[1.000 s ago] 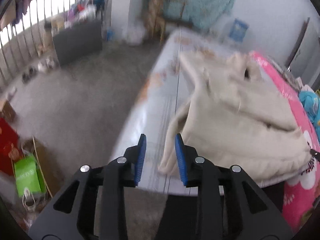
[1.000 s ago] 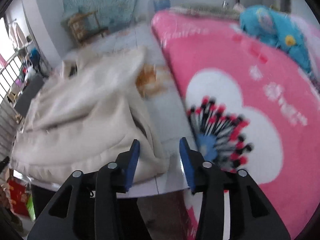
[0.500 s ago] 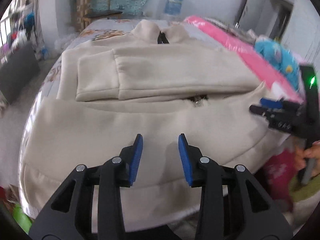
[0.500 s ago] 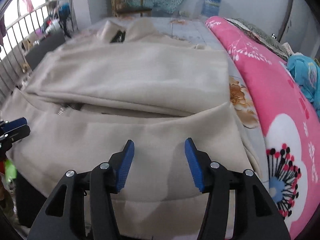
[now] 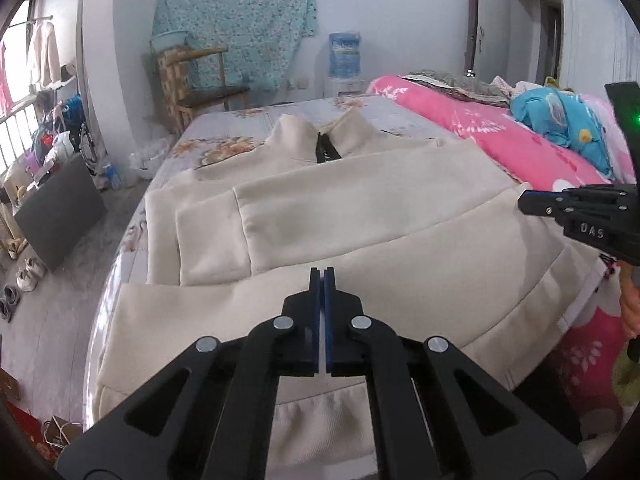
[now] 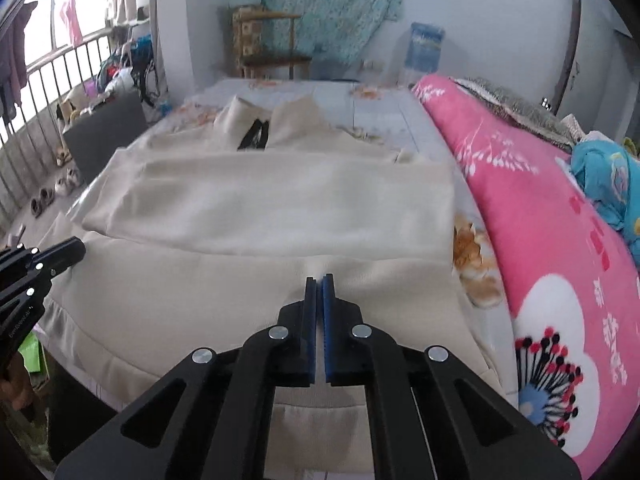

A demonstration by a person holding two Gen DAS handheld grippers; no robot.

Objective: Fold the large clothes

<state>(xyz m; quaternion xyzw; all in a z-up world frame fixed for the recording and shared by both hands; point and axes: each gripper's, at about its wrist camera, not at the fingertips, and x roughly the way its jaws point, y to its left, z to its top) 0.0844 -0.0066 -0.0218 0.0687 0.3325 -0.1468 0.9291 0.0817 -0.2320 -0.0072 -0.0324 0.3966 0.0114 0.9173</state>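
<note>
Both black two-finger grippers with blue pads, the left gripper [image 5: 319,274] and the right gripper [image 6: 319,280], have snapped closed over the cream fleece zip-collar jacket [image 5: 360,216] spread across the floral-print bed sheet [image 5: 224,148], where half a second ago each stood open above the same cloth. In both wrist views the pads meet with nothing visible between them, so the jaws appear clenched on air or at most pinching a thin layer near the hem; the fabric contact under the tips cannot be made out. The jacket lies flat with both sleeves folded across its chest, collar pointing away towards the far wall, beside the pink flower-patterned quilt [image 6: 540,216]. That suggests the sleeve folds are done and a bottom-to-collar fold comes next. The near hem drops over the bed edge behind the gripper bodies, and the hands holding the tools are mostly cut off.
</note>
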